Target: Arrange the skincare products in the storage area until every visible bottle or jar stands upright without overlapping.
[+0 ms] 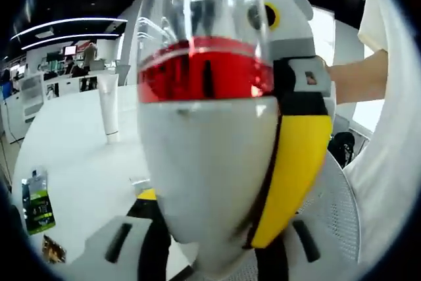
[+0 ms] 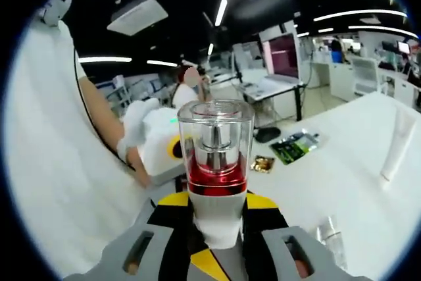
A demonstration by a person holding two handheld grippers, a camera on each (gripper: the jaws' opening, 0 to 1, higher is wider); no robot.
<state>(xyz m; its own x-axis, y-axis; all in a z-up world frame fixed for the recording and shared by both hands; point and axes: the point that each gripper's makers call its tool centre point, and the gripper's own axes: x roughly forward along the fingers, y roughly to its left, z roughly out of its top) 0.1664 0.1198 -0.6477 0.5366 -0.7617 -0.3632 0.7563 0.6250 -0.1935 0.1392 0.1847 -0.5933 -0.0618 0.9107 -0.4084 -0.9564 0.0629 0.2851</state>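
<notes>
My left gripper (image 1: 210, 255) has its 2 jaws set against the lower sides of a white bottle (image 1: 210, 169), clamped on it. In the left gripper view the bottle stands very close to the camera, with a red band (image 1: 204, 74) around its neck and a clear cap (image 1: 197, 4) above it. My right gripper (image 1: 296, 123), white, black and yellow, lies against the bottle's far side in this view.

In the right gripper view, my right gripper (image 2: 217, 248) has its 2 grey jaws on either side of the same bottle (image 2: 217, 218), with yellow and black parts of my left gripper beneath it. I cannot tell whether these jaws press on the bottle or only flank it. The clear cap (image 2: 216, 133) points away from the camera, and a metal pump stem shows inside it above the red band (image 2: 217, 179). My hand (image 2: 135, 143) sits on the white body of the left gripper.

Further out, a white table (image 1: 72, 136) carries 1 white tube (image 1: 108, 106) standing upright, 1 green sachet (image 1: 37, 202) lying flat, and 1 small brown packet (image 1: 52, 249) near it. A white mesh tray (image 1: 335, 208) lies below the bottle at the right.
</notes>
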